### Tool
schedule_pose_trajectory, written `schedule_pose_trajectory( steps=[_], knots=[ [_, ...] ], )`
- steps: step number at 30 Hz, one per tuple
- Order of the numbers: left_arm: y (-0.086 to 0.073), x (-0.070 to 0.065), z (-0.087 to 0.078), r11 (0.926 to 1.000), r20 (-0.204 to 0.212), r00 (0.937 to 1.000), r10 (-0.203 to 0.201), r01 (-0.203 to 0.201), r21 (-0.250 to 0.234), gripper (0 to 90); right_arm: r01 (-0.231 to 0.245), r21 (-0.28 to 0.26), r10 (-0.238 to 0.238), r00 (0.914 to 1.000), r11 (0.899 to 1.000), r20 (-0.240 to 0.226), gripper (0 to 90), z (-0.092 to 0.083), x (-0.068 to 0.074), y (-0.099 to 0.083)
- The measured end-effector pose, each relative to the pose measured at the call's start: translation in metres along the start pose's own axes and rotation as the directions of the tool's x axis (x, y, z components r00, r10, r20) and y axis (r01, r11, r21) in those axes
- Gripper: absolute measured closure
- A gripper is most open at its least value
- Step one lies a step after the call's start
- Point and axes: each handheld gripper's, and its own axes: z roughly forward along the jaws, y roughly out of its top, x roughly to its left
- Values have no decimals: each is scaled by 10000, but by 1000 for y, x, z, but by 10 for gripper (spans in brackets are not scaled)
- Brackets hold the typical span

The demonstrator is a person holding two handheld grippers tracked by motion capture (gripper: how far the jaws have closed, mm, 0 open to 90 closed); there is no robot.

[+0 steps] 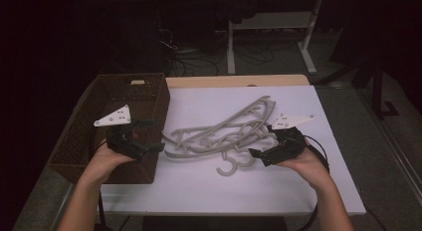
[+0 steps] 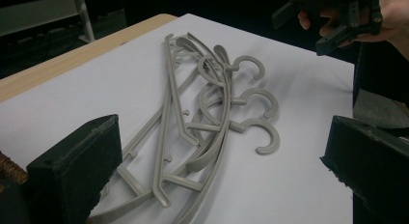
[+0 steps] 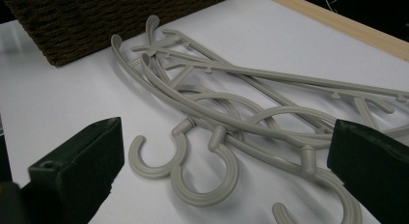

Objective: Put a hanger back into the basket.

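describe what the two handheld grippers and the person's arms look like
Both the left gripper and the right gripper are black, blocky two-jaw tools, each topped by a pale three-cornered plate dotted with small holes. A black cable trails from each. The forearms are bare, with no sleeves visible.

Dim workroom seen from above, with a white-topped table in the middle.

The white tabletop has a pale wooden edge at twelve o'clock. Beyond it, a white desk frame stands at one o'clock on a dark floor, with loose cables near twelve. The surroundings fade into darkness.
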Motion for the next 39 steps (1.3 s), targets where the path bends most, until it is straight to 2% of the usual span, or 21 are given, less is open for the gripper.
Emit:
schedule_pose_trajectory(
  steps=[9,11,17,21,28,29,30,33,34,39],
  knots=[
    [8,-5,12,9998,143,9999,6,-9,216,0,-158,100,157,9998,9998,110,0,-1,-7,-6],
    [13,-7,19,9996,165,9999,-24,19,288,0,-200,124,198,9998,9997,102,0,0,-9,-9],
    [21,-15,27,9996,255,9997,66,-72,263,0,-260,179,258,9996,9995,99,0,1,-13,-15],
    [30,-21,38,9997,368,9993,110,-118,219,0,-293,373,283,9992,9989,279,0,2,-16,-22],
    [42,-31,65,9990,734,9967,344,-363,257,0,-527,307,516,9980,9981,365,0,-2,-21,-37],
    [43,-33,74,9984,798,9961,387,-418,369,0,-562,331,549,9977,9979,389,0,-2,-22,-39],
    [43,-33,74,9984,798,9961,387,-418,369,0,-562,331,549,9977,9979,389,0,-2,-22,-39],
    [43,-35,95,9974,1021,9940,398,-457,555,0,-664,304,652,9970,9973,406,0,-3,-25,-46],
    [43,-35,95,9974,1021,9940,398,-457,555,0,-664,304,652,9970,9973,406,0,-3,-25,-46],
    [40,-37,125,9948,1228,9918,365,-477,902,0,-731,288,722,9968,9969,332,0,-6,-25,-51]
  ],
)
